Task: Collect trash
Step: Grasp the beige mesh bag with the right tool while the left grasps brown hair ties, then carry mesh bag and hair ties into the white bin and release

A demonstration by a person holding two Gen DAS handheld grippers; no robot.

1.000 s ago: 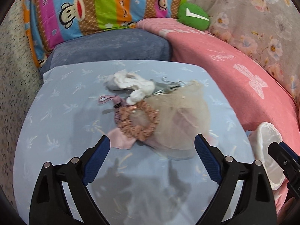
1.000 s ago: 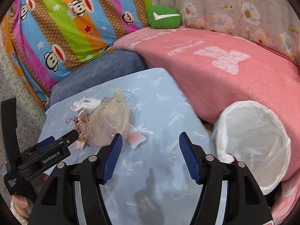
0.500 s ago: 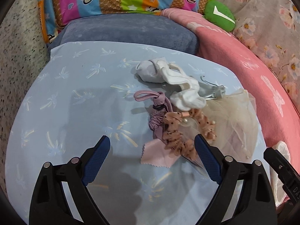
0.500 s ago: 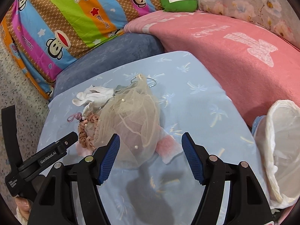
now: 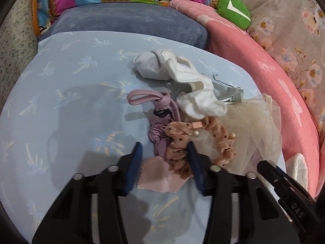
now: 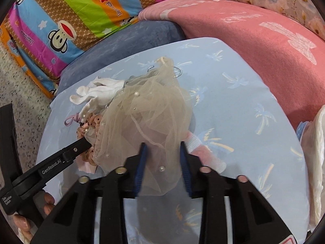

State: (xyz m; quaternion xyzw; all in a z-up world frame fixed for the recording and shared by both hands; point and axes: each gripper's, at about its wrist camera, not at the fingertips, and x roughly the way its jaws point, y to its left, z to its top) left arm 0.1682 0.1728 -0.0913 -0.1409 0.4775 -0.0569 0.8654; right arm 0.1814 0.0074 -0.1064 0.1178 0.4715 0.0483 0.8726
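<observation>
A pile lies on the blue palm-print sheet: white socks, a mauve cord, a pink dotted scrunchie, a pink cloth and a beige tulle veil. My left gripper is closing around the scrunchie. Its right pad touches the scrunchie, while a gap remains at the left pad. My right gripper is closing with its blue pads pressed on the veil's near edge. A white-lined trash bin stands at the right.
A pink blanket rises to the right and a blue-grey cushion sits behind the sheet. A striped monkey-print pillow and a green plush lie further back. Speckled floor is on the left. A wire hanger lies under the veil.
Both grippers came down and forward onto the pile. Both sets of jaws narrowed from wide open, the left around the scrunchie, the right onto the veil.
</observation>
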